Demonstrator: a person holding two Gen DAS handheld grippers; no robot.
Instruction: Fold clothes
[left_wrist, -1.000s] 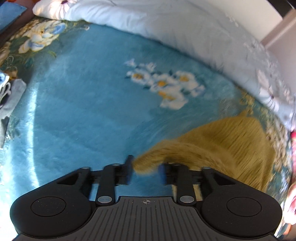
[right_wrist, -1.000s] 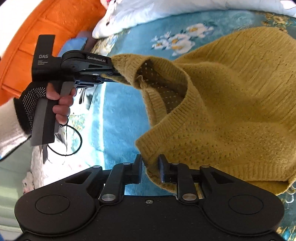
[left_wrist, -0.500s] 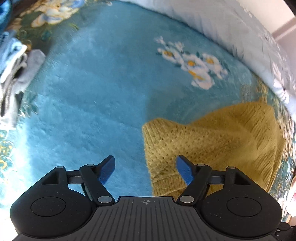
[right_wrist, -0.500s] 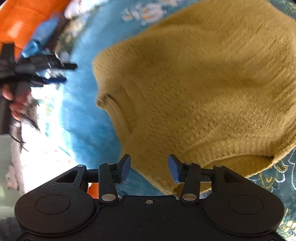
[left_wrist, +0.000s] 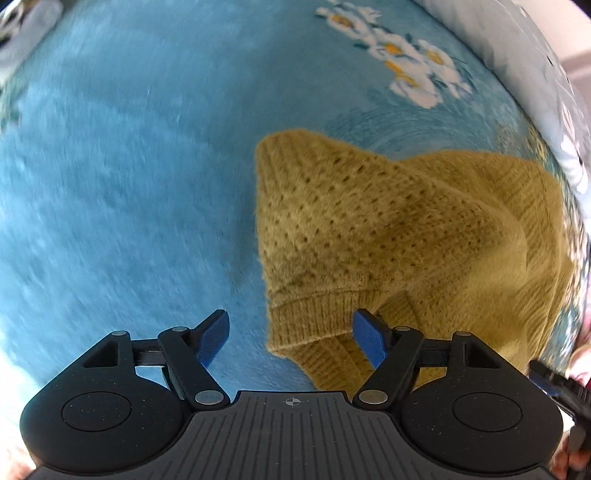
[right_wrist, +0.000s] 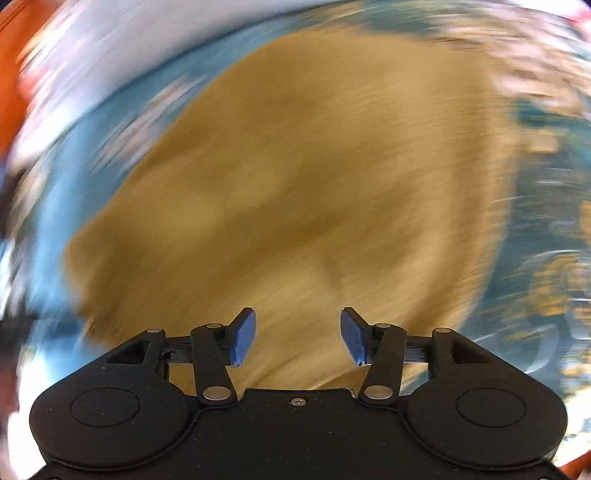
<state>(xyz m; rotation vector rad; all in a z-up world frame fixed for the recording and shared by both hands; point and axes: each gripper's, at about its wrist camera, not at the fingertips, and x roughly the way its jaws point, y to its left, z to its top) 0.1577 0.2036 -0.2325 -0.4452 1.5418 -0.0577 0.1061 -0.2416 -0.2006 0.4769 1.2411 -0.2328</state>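
Note:
A mustard-yellow knitted sweater (left_wrist: 369, 221) lies bunched on the blue floral blanket (left_wrist: 129, 184). Its ribbed hem edge sits just in front of my left gripper (left_wrist: 290, 325), which hangs open above it with nothing pinched; the right pad (left_wrist: 369, 339) is over the knit. In the right wrist view the picture is badly smeared by motion. The sweater (right_wrist: 295, 166) fills most of it below my right gripper (right_wrist: 297, 321), whose jaws are opening, pads apart and clear of the knit.
A white quilt (left_wrist: 535, 74) runs along the blanket's far right edge. Grey clothes (left_wrist: 22, 44) lie blurred at the far left. A black part of the other gripper (left_wrist: 557, 384) shows at the lower right. An orange headboard (right_wrist: 7, 74) stands at the left.
Both grippers let go of the sweater and opened. It dropped onto the blanket. The left gripper sank toward the hem; the right one swung over the sweater and rolled.

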